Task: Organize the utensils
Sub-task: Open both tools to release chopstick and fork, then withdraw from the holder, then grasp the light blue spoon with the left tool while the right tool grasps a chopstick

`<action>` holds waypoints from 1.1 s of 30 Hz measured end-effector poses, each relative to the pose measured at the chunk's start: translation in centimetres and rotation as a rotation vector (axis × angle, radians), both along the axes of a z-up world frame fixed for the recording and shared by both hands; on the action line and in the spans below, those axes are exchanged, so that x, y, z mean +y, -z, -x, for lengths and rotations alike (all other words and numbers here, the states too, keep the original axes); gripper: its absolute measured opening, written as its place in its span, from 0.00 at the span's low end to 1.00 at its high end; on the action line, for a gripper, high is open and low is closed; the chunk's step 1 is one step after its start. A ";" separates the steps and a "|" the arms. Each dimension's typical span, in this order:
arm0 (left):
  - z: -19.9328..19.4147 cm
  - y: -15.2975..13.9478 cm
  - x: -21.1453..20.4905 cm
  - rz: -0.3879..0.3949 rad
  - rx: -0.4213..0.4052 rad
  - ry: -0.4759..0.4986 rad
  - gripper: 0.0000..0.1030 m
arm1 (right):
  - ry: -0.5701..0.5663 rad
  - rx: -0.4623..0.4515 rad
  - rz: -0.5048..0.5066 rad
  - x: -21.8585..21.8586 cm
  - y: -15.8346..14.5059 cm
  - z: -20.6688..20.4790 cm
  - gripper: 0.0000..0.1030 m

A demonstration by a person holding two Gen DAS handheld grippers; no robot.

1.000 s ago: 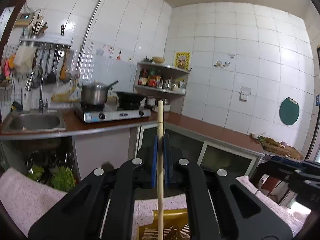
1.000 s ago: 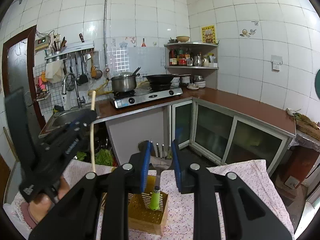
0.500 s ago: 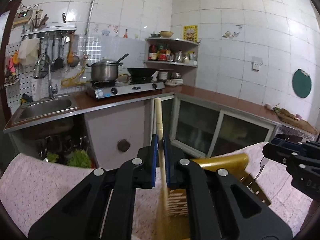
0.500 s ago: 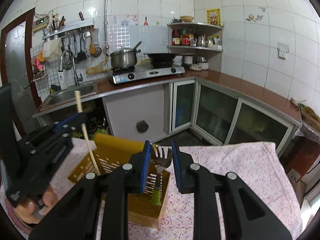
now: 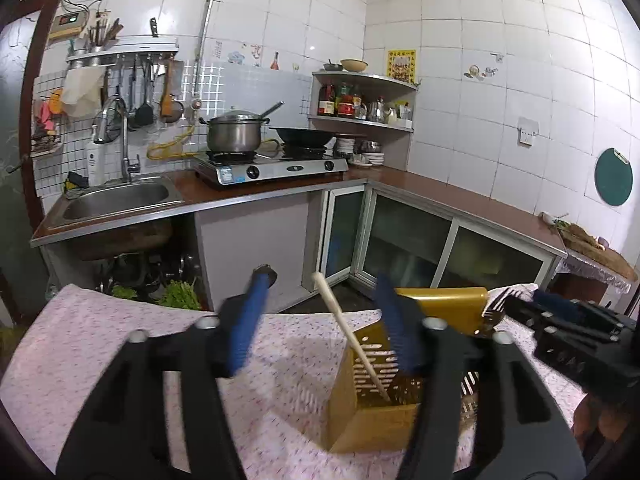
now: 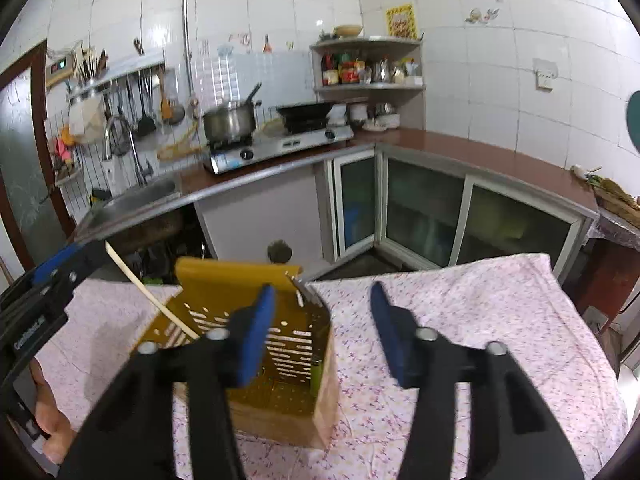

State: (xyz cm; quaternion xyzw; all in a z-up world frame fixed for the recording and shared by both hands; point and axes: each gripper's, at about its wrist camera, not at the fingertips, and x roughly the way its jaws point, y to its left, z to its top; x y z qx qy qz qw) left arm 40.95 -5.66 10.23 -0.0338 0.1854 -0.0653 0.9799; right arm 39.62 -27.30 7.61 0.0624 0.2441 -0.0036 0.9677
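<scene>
Chopstick (image 5: 352,336) leaning in the yellow slotted utensil holder (image 5: 400,404), lower centre of the left wrist view, its tip angled up and to the left, its foot down inside the box: it touches neither blue pad of your left gripper (image 5: 320,320), whose jaws have just been opening and now stand wide on either side of it, holding nothing. In the right wrist view the same stick crosses the holder's left side, and a green-handled fork (image 6: 316,374) stands in the compartment at the holder's right wall, its tines up by the rim. Your right gripper (image 6: 320,332) has also just been opening; its jaws are well apart with nothing between them, the left pad hanging over the holder's mouth. The holder sits on the pink floral tablecloth (image 6: 460,320), with the kitchen counter (image 5: 440,196) and stove (image 5: 276,168) well behind in the upper half of both frames. Both utensils appear delivered, so the risk now lies in your retreat. Draw the left gripper back carelessly and a pad could catch the slanting stick, flicking it out or tipping the light-looking holder. The right pad over the opening could likewise clip the holder's raised back wall or the fork. The two grippers are close together at the holder and could knock each other if you withdraw them at once.
</scene>
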 end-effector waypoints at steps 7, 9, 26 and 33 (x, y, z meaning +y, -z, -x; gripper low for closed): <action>5.5 -2.4 3.1 -0.016 0.008 -0.055 0.95 | 0.061 0.040 0.019 -1.5 -1.4 5.5 0.67; 6.9 -2.5 4.0 -0.026 0.040 -0.063 0.95 | 0.079 0.068 0.039 -1.6 -0.9 7.4 0.73; 16.1 5.9 8.7 -0.069 0.279 -0.137 0.95 | 0.106 0.265 0.034 0.0 7.4 16.9 0.75; 17.2 8.9 8.3 -0.111 0.381 -0.121 0.95 | 0.109 0.347 0.034 0.6 10.1 17.7 0.73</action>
